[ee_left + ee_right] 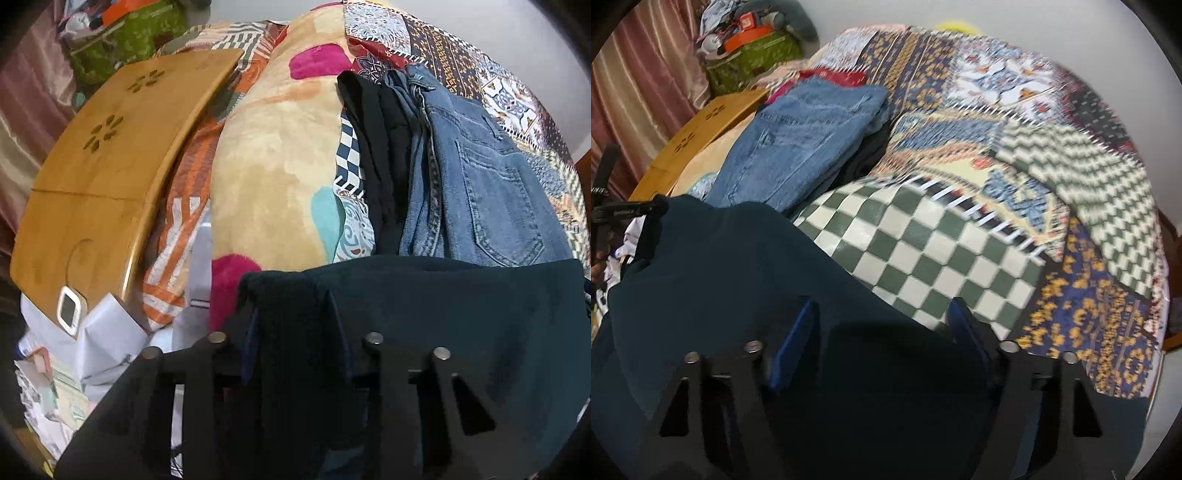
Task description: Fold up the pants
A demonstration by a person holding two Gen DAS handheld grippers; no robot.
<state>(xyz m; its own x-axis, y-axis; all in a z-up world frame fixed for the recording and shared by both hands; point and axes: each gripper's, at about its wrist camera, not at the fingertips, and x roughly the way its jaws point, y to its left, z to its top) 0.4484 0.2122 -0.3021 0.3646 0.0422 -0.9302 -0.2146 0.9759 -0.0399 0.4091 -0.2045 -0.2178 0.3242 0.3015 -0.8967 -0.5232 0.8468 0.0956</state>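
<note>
Dark navy pants [461, 325] hang across the lower part of the left wrist view and fill the lower left of the right wrist view [738, 280]. My left gripper [295, 314] is shut on a fold of the pants, with the fabric bunched between its blue pads [338, 317]. My right gripper [882, 321] is open, its blue pads [792, 350] wide apart, with the dark fabric lying between and under them. The far ends of the pants are hidden.
Folded blue jeans [491, 184] and black garments [376, 155] lie stacked on the patchwork bedspread [1015, 122]. A beige pillow [273, 158] and a wooden lap tray [107, 158] lie to the left. Papers [99, 343] and a green bag [753, 62] sit beyond.
</note>
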